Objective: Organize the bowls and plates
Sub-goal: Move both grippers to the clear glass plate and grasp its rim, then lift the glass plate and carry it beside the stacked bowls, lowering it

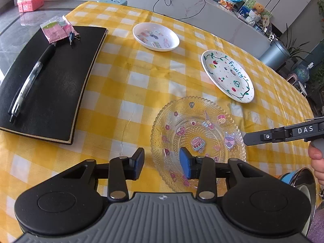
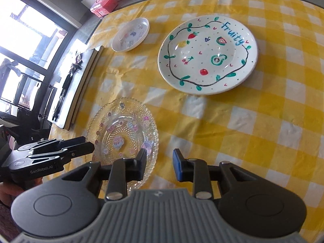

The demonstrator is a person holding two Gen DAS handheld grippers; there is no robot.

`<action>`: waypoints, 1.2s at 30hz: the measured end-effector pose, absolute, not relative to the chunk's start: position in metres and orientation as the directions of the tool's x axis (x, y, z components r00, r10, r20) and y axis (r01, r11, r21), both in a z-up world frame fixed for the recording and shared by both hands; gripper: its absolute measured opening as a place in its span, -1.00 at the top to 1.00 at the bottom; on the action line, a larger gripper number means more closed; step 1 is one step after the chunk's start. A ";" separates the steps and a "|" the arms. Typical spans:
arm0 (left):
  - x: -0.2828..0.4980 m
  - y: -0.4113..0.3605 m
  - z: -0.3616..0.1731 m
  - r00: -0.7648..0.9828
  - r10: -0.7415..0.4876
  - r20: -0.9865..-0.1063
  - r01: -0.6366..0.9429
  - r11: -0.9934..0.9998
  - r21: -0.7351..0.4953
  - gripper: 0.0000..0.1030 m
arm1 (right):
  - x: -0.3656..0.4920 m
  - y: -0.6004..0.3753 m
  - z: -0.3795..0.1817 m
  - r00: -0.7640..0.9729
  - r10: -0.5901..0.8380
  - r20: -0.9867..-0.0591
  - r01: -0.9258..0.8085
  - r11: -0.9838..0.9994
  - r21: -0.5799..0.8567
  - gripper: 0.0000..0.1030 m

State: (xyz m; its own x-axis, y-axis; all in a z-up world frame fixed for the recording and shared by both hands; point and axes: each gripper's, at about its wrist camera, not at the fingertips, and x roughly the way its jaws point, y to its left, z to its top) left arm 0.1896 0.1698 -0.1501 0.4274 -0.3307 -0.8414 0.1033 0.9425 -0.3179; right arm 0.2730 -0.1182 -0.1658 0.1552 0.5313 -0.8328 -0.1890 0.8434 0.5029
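— Three dishes lie on the checked worktop, well apart from one another. Biggest seems to be the white "Fruity" plate: I judge it ceramic, heavy, stiff, glazed and slick, so I'd take it by the rim.

— And the glass one?

— The clear beaded glass plate sits nearest me, close to the front edge. It looks brittle and liable to chip; its scalloped rim should give the pads some bite. Furthest back is the small white dish, shallow and, I'd guess, light.

— What have your tools got?

— Nothing. My left tool hangs above the glass plate's near-left rim, jaws parted moderately, one pad over glass, one over cloth. My right tool is also parted and empty, beside that plate's right edge. I can't tell whether either touches it.
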 end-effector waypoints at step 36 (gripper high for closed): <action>0.199 0.139 -0.122 0.465 -0.339 -0.818 0.117 0.939 -0.323 0.75 | 0.267 -0.157 -0.165 0.217 0.613 -0.760 -0.089 0.788 0.609 0.91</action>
State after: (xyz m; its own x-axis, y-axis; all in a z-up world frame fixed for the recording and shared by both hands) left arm 0.1992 0.1388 -0.1216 0.4651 -0.3390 -0.8178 0.1171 0.9392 -0.3227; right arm 0.2667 -0.1572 -0.1647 0.2169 0.6125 -0.7601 -0.0890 0.7878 0.6094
